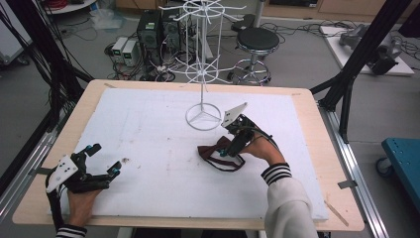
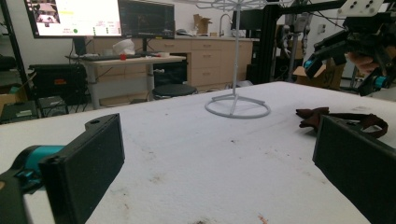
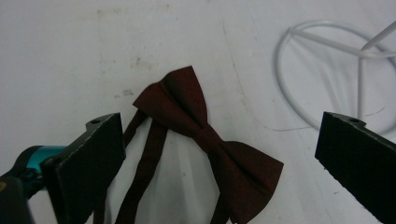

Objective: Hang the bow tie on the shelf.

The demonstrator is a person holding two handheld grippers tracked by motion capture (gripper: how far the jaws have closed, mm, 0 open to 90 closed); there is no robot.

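Resting near the table's front-left corner, the left gripper is lying with jaws spread, holding nothing. Farther in, the right gripper is hovering with jaws wide apart, released, over the dark red bow tie lying on the white mat, near the wire stand beyond.

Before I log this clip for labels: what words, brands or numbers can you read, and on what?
None can be read.
Monitor behind the table: a bright window with coloured marks, its text too small and blurred.
Bow tie: plain dark red, no label seen.
Right tool and left tool: no markings legible.
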